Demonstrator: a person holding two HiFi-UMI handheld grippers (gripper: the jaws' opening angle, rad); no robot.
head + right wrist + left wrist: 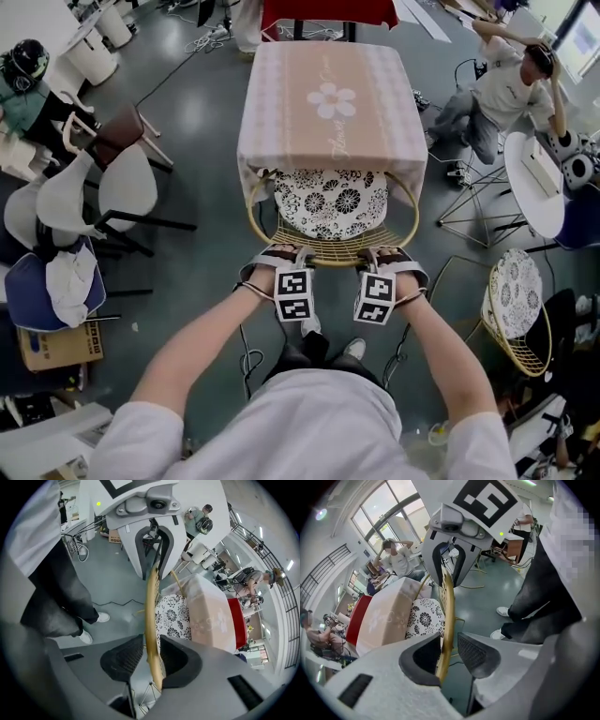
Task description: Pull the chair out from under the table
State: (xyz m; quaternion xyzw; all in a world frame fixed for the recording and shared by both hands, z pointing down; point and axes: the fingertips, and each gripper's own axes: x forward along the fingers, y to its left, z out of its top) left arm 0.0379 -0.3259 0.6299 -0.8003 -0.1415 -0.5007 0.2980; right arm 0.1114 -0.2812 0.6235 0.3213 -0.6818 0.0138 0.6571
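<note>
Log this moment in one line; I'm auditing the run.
left claw: open astride chair rim | right claw: open astride rim | chair: under table

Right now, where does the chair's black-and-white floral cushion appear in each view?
Head view: the floral cushion is at the centre, just below the near edge of the pink tablecloth.
Left gripper view: cushion left of centre, left of the golden chair rim.
Right gripper view: cushion right of centre, right of the rim.
Shared landmark: the tablecloth, always next to the cushion.
</note>
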